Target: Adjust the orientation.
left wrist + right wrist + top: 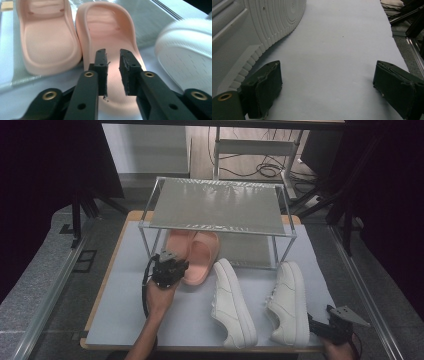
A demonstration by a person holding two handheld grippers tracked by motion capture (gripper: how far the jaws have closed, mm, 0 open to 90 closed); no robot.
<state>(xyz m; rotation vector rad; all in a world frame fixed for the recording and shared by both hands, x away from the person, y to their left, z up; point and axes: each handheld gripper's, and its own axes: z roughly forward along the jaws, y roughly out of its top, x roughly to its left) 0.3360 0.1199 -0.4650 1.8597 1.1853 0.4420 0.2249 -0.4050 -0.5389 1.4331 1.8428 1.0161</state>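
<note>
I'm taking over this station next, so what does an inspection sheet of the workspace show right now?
Surface: pale sheet over the table, flat.
Job's things: two pink slippers side by side, reaching under the metal rack; two white sneakers in front.
Clutter: nothing seen.
Grippers: left gripper over the nearer slipper's heel, jaws narrowly apart, gripping nothing; right gripper wide open beside a sneaker's sole.
Cables: black cable at the left gripper; loose cables on the floor behind.
Surroundings: dark, metal frames.

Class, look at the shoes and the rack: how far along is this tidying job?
Both pink slippers already lie on the rack's lower shelf. The left gripper hovers over one, fingers nearly closed on nothing. Two white sneakers remain on the table; the right gripper waits open beside one.
</note>
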